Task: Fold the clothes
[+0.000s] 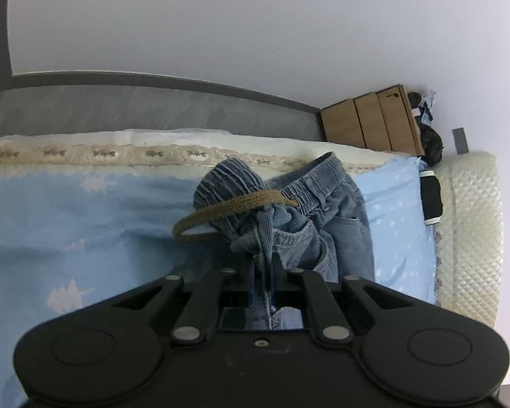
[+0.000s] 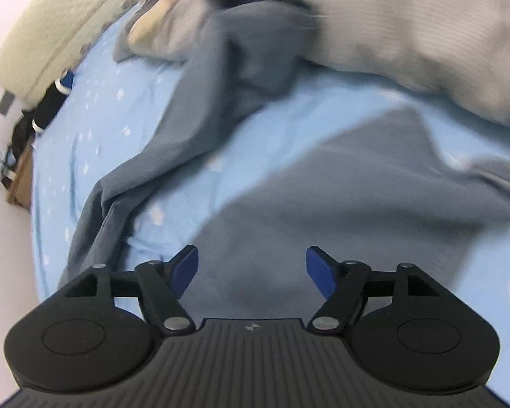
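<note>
- Left gripper: fingers closed on the jeans, holding a bunched fold at the waistband; a brown cord loops out.
- Jeans hang over the blue sheet, near the bed's far edge.
- Right gripper: jaws wide, holding nothing, angled down over a grey garment on the sheet.

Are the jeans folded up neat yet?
No. The jeans hang bunched from the shut left tool, waistband crumpled, belt looping loose.
</note>
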Action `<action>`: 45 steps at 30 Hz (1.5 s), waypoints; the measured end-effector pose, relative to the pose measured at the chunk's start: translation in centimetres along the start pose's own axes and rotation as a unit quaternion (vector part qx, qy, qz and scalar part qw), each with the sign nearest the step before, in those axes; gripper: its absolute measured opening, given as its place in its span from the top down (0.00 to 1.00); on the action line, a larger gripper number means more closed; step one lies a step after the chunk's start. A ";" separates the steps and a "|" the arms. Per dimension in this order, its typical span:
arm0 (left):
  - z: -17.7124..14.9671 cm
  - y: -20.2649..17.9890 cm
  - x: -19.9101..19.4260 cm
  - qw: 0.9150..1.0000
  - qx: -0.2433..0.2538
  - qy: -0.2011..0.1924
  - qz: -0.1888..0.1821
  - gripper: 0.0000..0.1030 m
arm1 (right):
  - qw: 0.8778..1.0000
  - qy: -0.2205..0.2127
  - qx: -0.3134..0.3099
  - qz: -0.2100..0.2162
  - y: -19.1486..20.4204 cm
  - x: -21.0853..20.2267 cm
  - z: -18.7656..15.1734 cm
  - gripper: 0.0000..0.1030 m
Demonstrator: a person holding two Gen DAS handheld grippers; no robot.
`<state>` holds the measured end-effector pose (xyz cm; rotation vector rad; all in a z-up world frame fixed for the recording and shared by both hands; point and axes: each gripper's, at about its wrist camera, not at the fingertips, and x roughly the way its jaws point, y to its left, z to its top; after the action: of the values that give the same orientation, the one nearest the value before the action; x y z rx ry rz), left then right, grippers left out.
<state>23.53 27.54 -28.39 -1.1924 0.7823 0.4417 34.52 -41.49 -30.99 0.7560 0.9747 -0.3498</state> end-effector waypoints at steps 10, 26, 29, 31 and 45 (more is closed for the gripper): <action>0.7 1.1 0.9 0.999 0.037 0.023 0.012 0.93 | 0.987 0.061 -0.065 -0.131 6.6 10.8 1.2 0.24; 1.6 0.1 0.3 0.999 0.009 0.031 0.020 0.93 | 0.995 -0.044 0.006 -0.089 -3.0 -4.2 -5.5 0.98; 1.7 0.1 0.3 0.999 0.008 0.027 0.020 0.93 | 0.994 -0.066 0.040 -0.076 -6.2 -8.8 -8.1 0.98; 1.7 0.5 0.5 0.999 0.005 0.026 0.020 0.93 | 0.993 -0.050 0.061 -0.087 -8.6 -10.4 -10.4 0.98; 1.8 3.8 2.4 0.998 0.060 0.020 -0.010 0.93 | 0.982 -0.079 -0.063 -0.157 -12.6 -11.0 -18.4 0.57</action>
<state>23.14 30.31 -32.38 -1.0980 0.8199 0.3509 10.01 -37.81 -33.20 0.4500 0.9556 -0.6083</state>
